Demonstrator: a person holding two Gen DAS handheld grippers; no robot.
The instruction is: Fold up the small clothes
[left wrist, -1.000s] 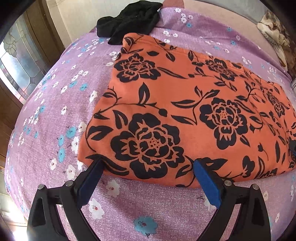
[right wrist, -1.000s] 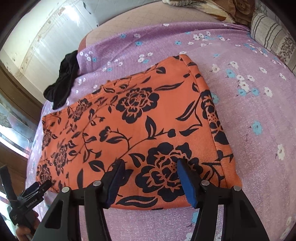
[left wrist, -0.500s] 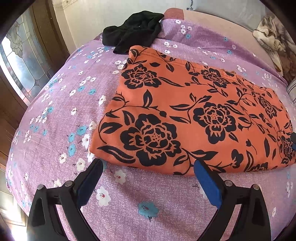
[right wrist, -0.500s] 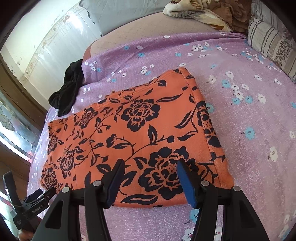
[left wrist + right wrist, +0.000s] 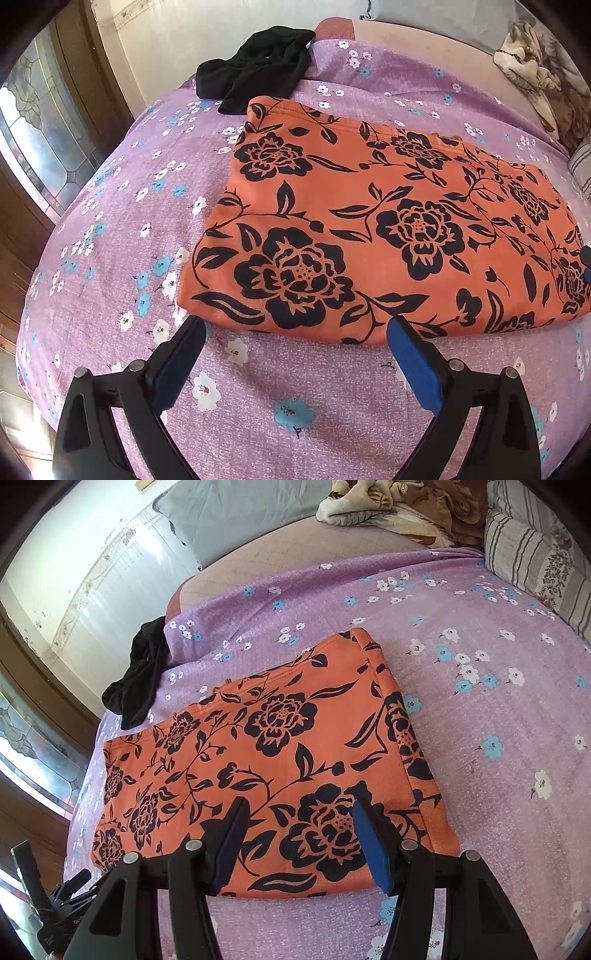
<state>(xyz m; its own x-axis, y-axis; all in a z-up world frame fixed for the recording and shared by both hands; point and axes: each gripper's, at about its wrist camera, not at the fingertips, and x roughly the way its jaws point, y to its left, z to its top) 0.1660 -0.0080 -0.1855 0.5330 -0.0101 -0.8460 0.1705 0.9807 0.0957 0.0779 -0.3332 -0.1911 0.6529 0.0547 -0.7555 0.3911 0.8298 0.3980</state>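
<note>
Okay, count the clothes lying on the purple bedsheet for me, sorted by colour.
Orange with black flowers: 1, the folded garment
Black: 1, the crumpled garment at the sheet's far edge
Total: 2

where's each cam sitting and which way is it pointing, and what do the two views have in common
Left wrist: sits on the left gripper, angled down at the near left part of the orange floral garment; its open blue-padded fingers show, empty.
Right wrist: sits on the right gripper, angled down over the garment's near right part; its open fingers show, and the left gripper sits at lower left.
Shared: the folded garment, the purple flowered bedsheet, the black garment beyond it.
</note>
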